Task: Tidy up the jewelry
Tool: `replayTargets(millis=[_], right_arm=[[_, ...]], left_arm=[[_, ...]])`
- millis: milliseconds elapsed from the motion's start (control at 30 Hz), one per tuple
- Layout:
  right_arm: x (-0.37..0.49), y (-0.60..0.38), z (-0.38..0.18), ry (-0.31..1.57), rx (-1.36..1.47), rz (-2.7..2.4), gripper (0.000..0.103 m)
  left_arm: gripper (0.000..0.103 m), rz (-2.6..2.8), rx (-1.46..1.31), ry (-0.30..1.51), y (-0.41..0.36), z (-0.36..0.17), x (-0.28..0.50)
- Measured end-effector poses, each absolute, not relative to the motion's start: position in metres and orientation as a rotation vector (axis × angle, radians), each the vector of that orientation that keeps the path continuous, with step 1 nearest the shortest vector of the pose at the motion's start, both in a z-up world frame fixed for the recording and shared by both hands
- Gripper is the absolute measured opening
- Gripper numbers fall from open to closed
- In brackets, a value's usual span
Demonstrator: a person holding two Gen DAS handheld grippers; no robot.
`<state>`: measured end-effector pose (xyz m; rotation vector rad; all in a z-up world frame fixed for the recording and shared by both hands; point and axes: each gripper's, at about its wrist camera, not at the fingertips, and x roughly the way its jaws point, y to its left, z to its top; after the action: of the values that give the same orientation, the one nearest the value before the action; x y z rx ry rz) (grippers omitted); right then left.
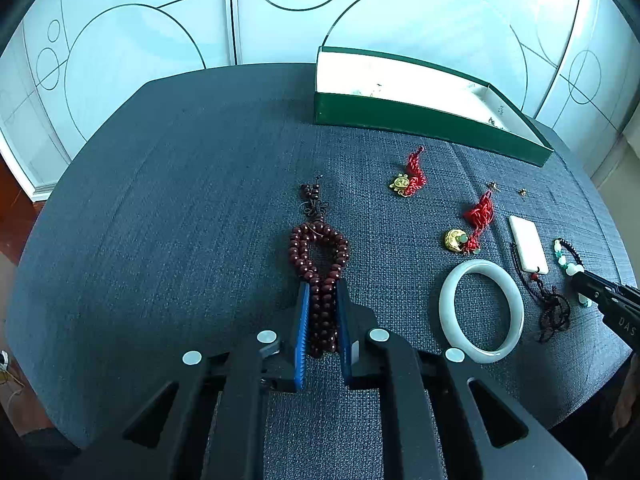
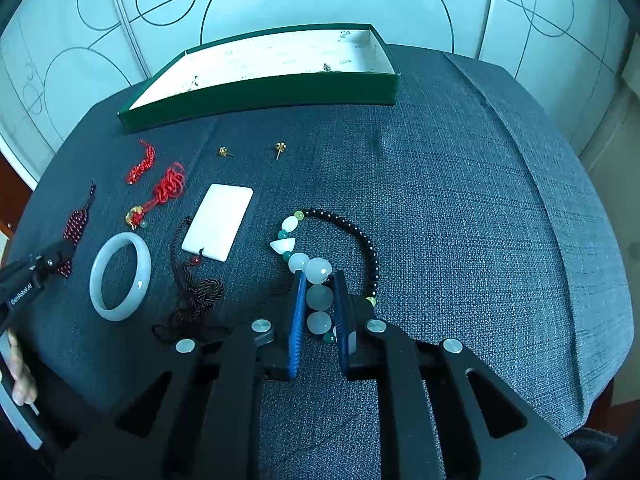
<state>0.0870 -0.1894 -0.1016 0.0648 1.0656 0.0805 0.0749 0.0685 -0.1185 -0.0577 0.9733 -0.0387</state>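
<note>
Left gripper (image 1: 323, 312): your jaws clamp the red bead strand (image 1: 320, 276), centre frame.
Right gripper (image 2: 319, 308): jaws pinch the white bead bracelet (image 2: 320, 268).
Box (image 2: 264, 92): upper frame.
Risk: lift fast and round beads may slip out.

Left claw (image 1: 323, 292) and right claw (image 2: 320, 280) both low, jaws narrowed around beads.

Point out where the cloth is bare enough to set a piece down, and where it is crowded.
Bare: the wide stretch left of the dark red bead string, and the cloth right of the black-and-white bead bracelet. Crowded: between those two strings, where the jade bangle, white pendant, and red tassel charms lie close together before the green box.
</note>
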Motion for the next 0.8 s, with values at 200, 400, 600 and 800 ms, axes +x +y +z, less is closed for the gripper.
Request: replayTargets(millis=[200, 400, 600, 800], right_arm=[[0.086, -0.191, -0.1, 1.062, 0.088, 0.084, 0.014], [0.086, -0.192, -0.1, 1.065, 0.1, 0.089, 0.014], [0.087, -0.196, -0.101, 1.073, 0.134, 0.096, 0.014], [0.088, -0.197, -0.101, 1.073, 0.132, 0.098, 0.014]], left_arm=[[0.038, -0.047, -0.103, 0.974, 0.072, -0.118, 0.077], [0.06, -0.041, -0.135, 0.969, 0.071, -0.116, 0.084], [0.074, -0.038, -0.115, 0.963, 0.065, -0.114, 0.088], [0.062, -0.009, -0.071, 0.981, 0.063, -0.122, 0.094]])
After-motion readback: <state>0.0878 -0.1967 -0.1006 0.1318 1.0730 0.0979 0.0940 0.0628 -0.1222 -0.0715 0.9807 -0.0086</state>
